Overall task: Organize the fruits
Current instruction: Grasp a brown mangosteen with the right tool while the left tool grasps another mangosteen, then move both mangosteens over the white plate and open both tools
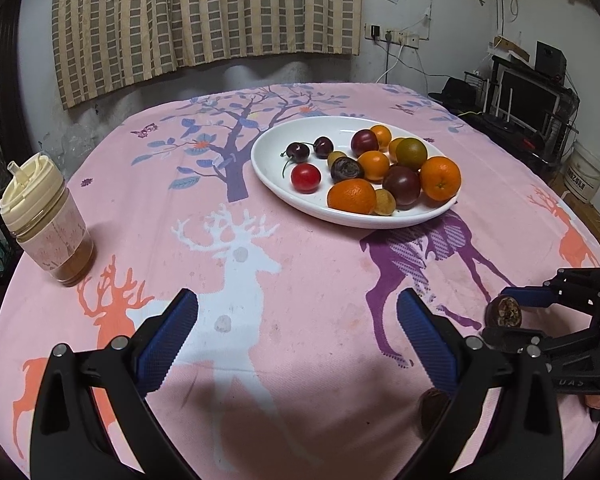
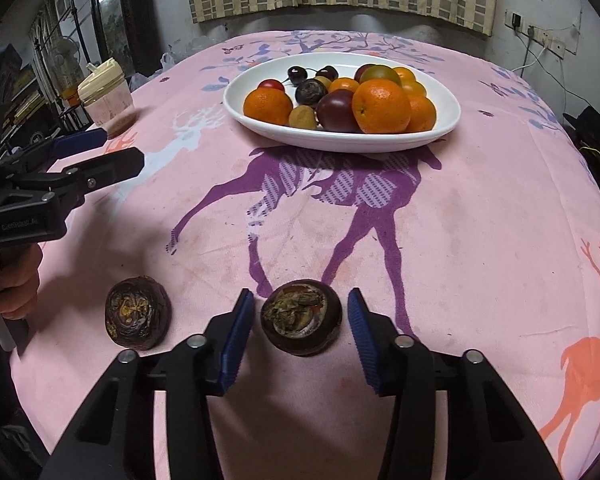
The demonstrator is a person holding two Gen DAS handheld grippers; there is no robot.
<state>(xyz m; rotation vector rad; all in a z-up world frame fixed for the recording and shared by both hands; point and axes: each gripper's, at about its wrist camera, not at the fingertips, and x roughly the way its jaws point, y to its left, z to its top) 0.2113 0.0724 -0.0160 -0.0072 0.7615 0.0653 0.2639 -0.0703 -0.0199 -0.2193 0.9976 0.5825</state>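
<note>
The right gripper [image 2: 301, 322] is angled down at the pink tablecloth [image 2: 480, 240], with a dark round fruit [image 2: 301, 317] sitting between its blue pads. A narrow gap is seen on each side of the fruit, so the pads are not pressed on it; the jaws are partly closed around it but no grip is made. The fruit rests on the cloth, cut or stem face up, near the table's front edge and well apart from the white plate [image 2: 440, 128]. A second dark fruit [image 2: 138, 312] lies just to the left of the right gripper's left finger, outside the jaws, also on the cloth. In the left wrist view the left gripper [image 1: 298, 334] is held wide open over the white deer print, nothing between its pads; the second fruit [image 1: 434, 406] is partly hidden behind its right finger. The plate [image 1: 268, 168] is loaded with oranges [image 1: 440, 178], dark plums [image 1: 402, 185], cherries [image 1: 298, 152] and small brownish fruits. A lidded cup [image 1: 46, 220] stands at the far left of the table.
</note>
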